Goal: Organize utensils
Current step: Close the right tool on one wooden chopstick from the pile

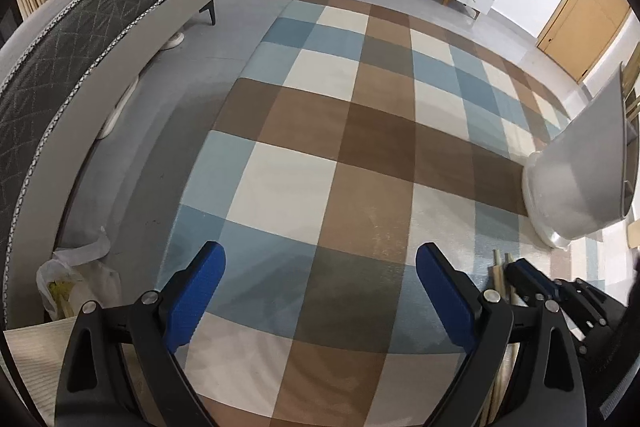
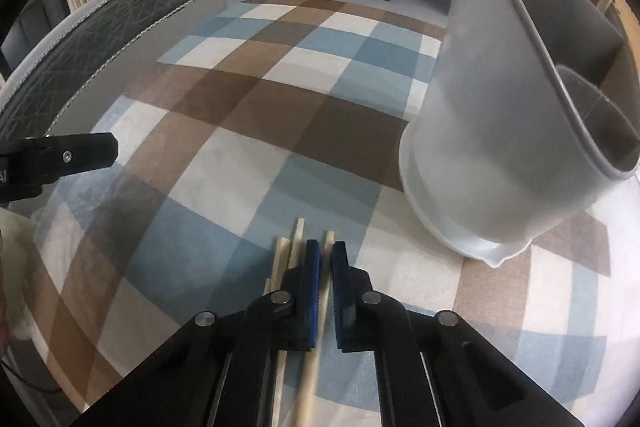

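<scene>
The right hand-held gripper (image 2: 325, 255) is clamped on one chopstick (image 2: 316, 359); other chopsticks (image 2: 285, 259) lie just left on the checked cloth (image 2: 240, 147). The left hand-held gripper (image 1: 320, 291) stands apart, empty. The gray utensil holder (image 2: 480, 147), right, awaits loading; sorting looks barely started.

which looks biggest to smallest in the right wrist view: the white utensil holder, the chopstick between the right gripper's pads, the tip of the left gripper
1. white utensil holder, by far the largest, though it stands close to the camera
2. chopstick in the right gripper, long but thin
3. left gripper tip; close to the chopstick in length, so unsure
</scene>
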`<move>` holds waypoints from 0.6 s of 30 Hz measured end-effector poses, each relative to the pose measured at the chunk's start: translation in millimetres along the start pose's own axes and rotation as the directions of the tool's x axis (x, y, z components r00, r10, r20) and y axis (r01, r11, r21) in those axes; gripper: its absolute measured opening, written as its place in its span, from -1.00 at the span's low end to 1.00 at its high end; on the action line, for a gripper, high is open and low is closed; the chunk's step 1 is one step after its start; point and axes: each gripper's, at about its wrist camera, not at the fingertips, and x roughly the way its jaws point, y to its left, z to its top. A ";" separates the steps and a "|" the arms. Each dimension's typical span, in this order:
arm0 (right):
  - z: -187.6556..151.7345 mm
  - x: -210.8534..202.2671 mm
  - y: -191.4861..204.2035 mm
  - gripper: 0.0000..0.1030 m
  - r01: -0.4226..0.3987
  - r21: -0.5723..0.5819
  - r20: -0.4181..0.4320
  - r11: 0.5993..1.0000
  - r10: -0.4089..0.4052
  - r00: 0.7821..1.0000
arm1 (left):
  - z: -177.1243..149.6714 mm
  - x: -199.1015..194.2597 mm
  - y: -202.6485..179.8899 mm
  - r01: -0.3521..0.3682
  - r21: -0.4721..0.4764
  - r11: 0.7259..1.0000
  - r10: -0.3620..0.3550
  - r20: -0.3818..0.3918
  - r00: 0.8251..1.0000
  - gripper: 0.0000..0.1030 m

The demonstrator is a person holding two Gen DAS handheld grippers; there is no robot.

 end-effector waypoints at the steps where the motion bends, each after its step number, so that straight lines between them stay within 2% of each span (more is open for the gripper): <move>1: -1.5 -3.3 -2.2 -0.92 -0.015 0.011 0.012 1.000 0.015 1.000 | -0.8 0.5 -1.6 -0.001 0.005 1.000 0.001 -0.006 1.000 0.81; 5: -5.5 -22.1 -24.7 -0.92 -0.064 0.122 0.066 0.990 0.056 0.996 | -6.6 -0.3 -13.0 0.040 0.028 0.999 -0.039 -0.028 0.999 0.81; 7: -8.3 -36.1 -40.7 -0.92 -0.105 0.199 0.107 0.974 0.085 0.991 | -11.8 -1.4 -21.4 0.089 0.043 0.995 -0.087 -0.044 0.995 0.81; 10: -11.8 -55.3 -60.0 -0.92 -0.161 0.289 0.171 0.944 0.114 0.979 | -22.8 -0.8 -40.8 0.190 0.094 0.977 -0.179 -0.114 0.977 0.81; 14: -22.7 -82.4 -81.9 -0.92 -0.234 0.381 0.258 0.894 0.140 0.956 | -40.0 -4.0 -61.3 0.203 0.164 0.965 -0.182 -0.137 0.974 0.81; 18: -34.2 -98.9 -96.5 -0.92 -0.264 0.434 0.299 0.861 0.139 0.944 | -58.9 -1.9 -80.1 0.199 0.225 0.954 -0.162 -0.173 0.971 0.81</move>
